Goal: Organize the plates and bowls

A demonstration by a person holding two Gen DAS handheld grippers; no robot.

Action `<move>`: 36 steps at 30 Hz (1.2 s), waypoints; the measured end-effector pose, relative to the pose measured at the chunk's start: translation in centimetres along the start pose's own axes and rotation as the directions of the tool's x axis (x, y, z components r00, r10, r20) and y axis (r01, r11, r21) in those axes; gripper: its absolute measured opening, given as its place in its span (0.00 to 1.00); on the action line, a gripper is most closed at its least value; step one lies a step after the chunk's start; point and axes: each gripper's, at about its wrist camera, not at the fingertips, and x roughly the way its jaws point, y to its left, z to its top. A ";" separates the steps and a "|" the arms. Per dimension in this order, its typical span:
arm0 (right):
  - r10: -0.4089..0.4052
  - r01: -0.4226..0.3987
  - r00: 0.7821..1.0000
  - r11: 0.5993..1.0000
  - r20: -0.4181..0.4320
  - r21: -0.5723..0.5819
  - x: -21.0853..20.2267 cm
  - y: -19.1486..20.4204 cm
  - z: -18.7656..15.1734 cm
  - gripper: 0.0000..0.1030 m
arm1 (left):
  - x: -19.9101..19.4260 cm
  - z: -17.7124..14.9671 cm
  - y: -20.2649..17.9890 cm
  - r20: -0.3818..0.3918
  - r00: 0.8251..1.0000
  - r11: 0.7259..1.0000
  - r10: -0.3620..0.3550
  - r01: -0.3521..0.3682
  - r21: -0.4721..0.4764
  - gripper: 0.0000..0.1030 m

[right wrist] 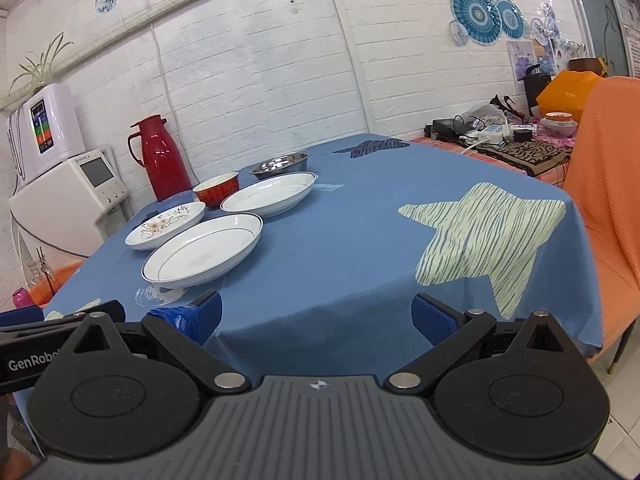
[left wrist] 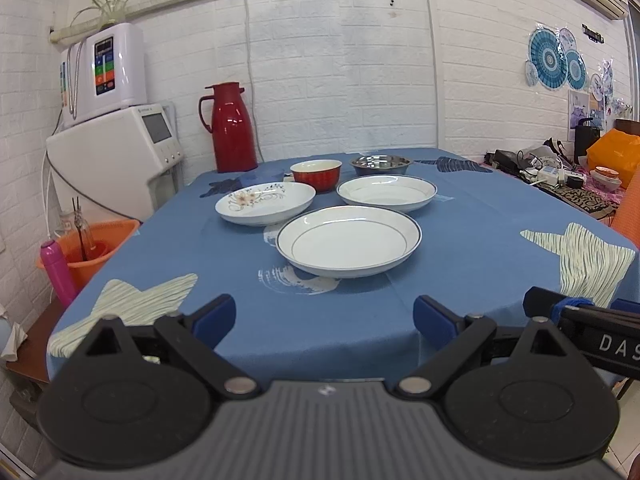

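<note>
On the blue tablecloth (left wrist: 460, 240) lie three white plates. The nearest is blue-rimmed (left wrist: 348, 240) (right wrist: 202, 250). A second blue-rimmed plate (left wrist: 386, 193) (right wrist: 269, 193) lies behind it to the right. A flower-patterned plate (left wrist: 265, 202) (right wrist: 165, 224) lies to the left. Behind them stand a red bowl (left wrist: 316, 175) (right wrist: 216, 189) and a steel bowl (left wrist: 381, 164) (right wrist: 280, 164). My left gripper (left wrist: 324, 316) hovers open at the table's near edge, short of the nearest plate, holding nothing. My right gripper (right wrist: 316, 314) is open too, right of the plates, empty.
A red thermos jug (left wrist: 230, 128) (right wrist: 162, 158) stands at the table's far left corner. White appliances (left wrist: 116, 152) and an orange bucket (left wrist: 94, 248) sit left of the table. A cluttered side table (right wrist: 504, 136) and an orange-draped chair (right wrist: 608, 184) are to the right.
</note>
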 end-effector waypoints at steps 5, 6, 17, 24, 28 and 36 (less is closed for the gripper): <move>0.020 -0.020 1.000 1.000 0.004 -0.003 0.0 0.0 0.0 0.86 | 0.0 0.0 -0.1 -0.001 1.000 1.000 0.000 0.000 0.001 0.92; 0.024 -0.024 1.000 1.000 0.000 -0.003 0.0 0.1 0.0 0.86 | 0.0 0.0 -0.1 0.000 1.000 1.000 0.000 0.000 0.001 0.92; 0.040 -0.039 0.999 0.999 -0.027 0.020 0.2 -0.2 -0.1 0.86 | 0.1 0.0 0.0 -0.006 1.000 1.000 0.001 -0.001 -0.002 0.92; 0.032 -0.031 0.999 0.999 -0.044 0.025 0.4 -0.2 -0.2 0.86 | 0.1 0.0 0.1 -0.010 1.000 1.000 -0.002 0.002 -0.007 0.92; 0.031 -0.030 0.998 0.999 -0.052 0.021 0.5 -0.2 -0.3 0.86 | 0.2 0.0 0.2 -0.013 1.000 1.000 0.002 -0.003 -0.008 0.92; 0.031 -0.030 0.998 0.999 -0.063 0.017 0.7 -0.2 -0.2 0.86 | 0.6 -0.1 0.7 -0.026 1.000 1.000 0.006 -0.007 -0.015 0.92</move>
